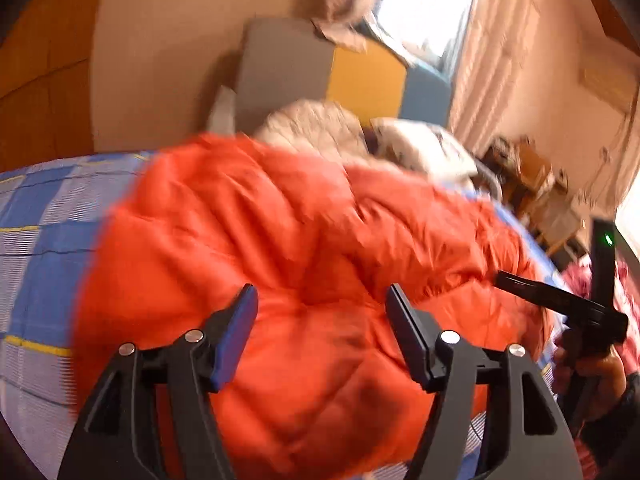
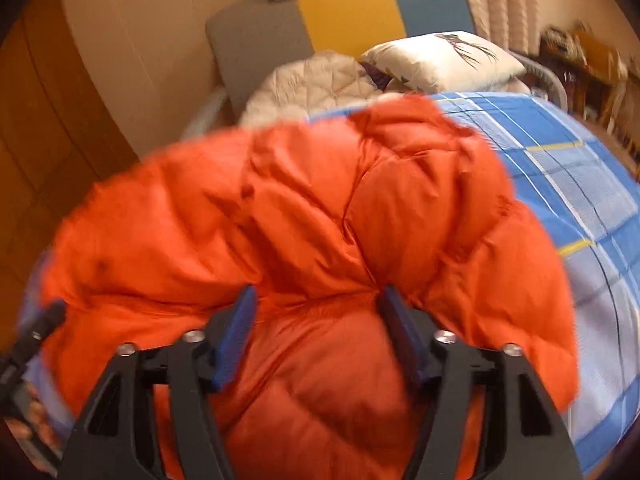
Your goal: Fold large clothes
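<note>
A puffy orange down jacket [image 1: 304,264] lies bunched on a bed with a blue checked sheet [image 1: 36,208]; it also fills the right wrist view [image 2: 320,216]. My left gripper [image 1: 322,300] is open just above the jacket, its fingers apart with orange fabric showing between them. My right gripper [image 2: 316,304] is open too, over a crease of the jacket. The right gripper also shows at the right edge of the left wrist view [image 1: 560,304], with a hand on it. Both views are blurred.
A beige quilted garment [image 2: 316,80] and a white pillow [image 2: 444,60] lie at the head of the bed by a grey, yellow and blue headboard [image 2: 348,12]. Curtains [image 1: 500,60] and cluttered furniture [image 1: 532,176] stand to the right. The blue sheet [image 2: 580,184] shows right of the jacket.
</note>
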`<state>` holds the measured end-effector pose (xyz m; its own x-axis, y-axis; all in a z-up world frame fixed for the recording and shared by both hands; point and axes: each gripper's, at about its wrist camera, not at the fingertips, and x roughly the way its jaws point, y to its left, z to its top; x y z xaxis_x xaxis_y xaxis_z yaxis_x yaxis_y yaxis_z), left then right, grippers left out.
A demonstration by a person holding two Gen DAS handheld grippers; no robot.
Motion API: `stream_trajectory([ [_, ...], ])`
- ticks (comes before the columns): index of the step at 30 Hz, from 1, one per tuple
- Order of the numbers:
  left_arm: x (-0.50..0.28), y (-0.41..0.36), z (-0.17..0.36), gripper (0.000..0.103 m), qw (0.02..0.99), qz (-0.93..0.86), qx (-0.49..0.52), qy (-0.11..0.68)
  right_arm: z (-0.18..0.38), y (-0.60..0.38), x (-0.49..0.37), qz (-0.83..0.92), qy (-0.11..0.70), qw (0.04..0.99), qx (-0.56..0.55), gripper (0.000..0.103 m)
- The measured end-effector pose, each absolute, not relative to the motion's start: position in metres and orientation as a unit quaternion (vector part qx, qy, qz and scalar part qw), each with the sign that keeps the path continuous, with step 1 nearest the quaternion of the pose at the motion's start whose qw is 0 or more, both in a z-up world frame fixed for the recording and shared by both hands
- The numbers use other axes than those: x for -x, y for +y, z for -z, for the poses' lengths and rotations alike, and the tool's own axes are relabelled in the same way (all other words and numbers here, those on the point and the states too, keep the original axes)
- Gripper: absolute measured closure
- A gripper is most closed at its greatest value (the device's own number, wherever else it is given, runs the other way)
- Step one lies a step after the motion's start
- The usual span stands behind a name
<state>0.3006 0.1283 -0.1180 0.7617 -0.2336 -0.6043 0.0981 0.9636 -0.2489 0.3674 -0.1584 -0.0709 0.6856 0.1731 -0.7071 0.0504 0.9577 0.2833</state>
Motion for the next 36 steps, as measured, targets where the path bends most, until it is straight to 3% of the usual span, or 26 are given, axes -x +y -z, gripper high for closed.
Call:
stream_trajectory([
  [4, -0.278, 0.183, 0.109, 0.03, 0.943, 0.021, 0.112, 0.314, 0.054, -0.199, -0.324, -0.013, 0.368, 0.909, -0.196, 0.02],
  [10, -0.265, 0.253, 0.153, 0.031, 0.911, -0.017, 0.187, 0.366, 0.083, -0.267, -0.283, 0.05, 0.382, 0.875, -0.294, 0.02],
  [12, -0.265, 0.257, 0.166, 0.038, 0.901, -0.001, 0.213, 0.379, 0.101, -0.276, -0.282, 0.046, 0.391, 0.859, -0.327, 0.02],
  [15, -0.264, 0.251, 0.176, 0.059, 0.893, 0.03, 0.229, 0.387, 0.119, -0.271, -0.295, 0.031, 0.405, 0.843, -0.353, 0.023],
  [16, -0.264, 0.249, 0.176, 0.072, 0.892, 0.037, 0.234, 0.385, 0.122, -0.267, -0.299, 0.031, 0.41, 0.842, -0.348, 0.034],
  [17, -0.264, 0.248, 0.176, 0.085, 0.891, 0.041, 0.241, 0.384, 0.123, -0.263, -0.302, 0.026, 0.412, 0.842, -0.347, 0.054],
  [18, -0.262, 0.247, 0.175, 0.088, 0.892, 0.043, 0.241, 0.38, 0.12, -0.258, -0.306, 0.03, 0.411, 0.847, -0.335, 0.072],
  [19, -0.259, 0.245, 0.171, 0.093, 0.896, 0.044, 0.237, 0.373, 0.116, -0.255, -0.308, 0.029, 0.407, 0.852, -0.327, 0.081],
  [20, -0.258, 0.241, 0.165, 0.096, 0.898, 0.045, 0.236, 0.368, 0.11, -0.255, -0.307, 0.022, 0.398, 0.855, -0.331, 0.09],
  [23, -0.247, 0.243, 0.142, 0.097, 0.908, 0.053, 0.235, 0.342, 0.081, -0.255, -0.295, 0.004, 0.366, 0.873, -0.323, 0.095],
  [28, -0.207, 0.239, 0.121, 0.097, 0.915, 0.067, 0.229, 0.324, 0.055, -0.259, -0.271, -0.008, 0.336, 0.888, -0.313, 0.095],
  [31, -0.195, 0.236, 0.127, 0.094, 0.913, 0.056, 0.215, 0.343, 0.072, -0.262, -0.268, 0.005, 0.367, 0.883, -0.292, 0.095],
  [33, -0.199, 0.23, 0.135, 0.084, 0.911, 0.026, 0.186, 0.367, 0.09, -0.263, -0.274, 0.019, 0.397, 0.874, -0.279, 0.094],
  [35, -0.199, 0.228, 0.131, 0.044, 0.917, -0.007, 0.173, 0.36, 0.093, -0.267, -0.272, 0.027, 0.398, 0.871, -0.287, 0.088],
  [36, -0.197, 0.227, 0.123, 0.043, 0.923, -0.007, 0.175, 0.344, 0.09, -0.268, -0.27, 0.037, 0.393, 0.874, -0.282, 0.075],
])
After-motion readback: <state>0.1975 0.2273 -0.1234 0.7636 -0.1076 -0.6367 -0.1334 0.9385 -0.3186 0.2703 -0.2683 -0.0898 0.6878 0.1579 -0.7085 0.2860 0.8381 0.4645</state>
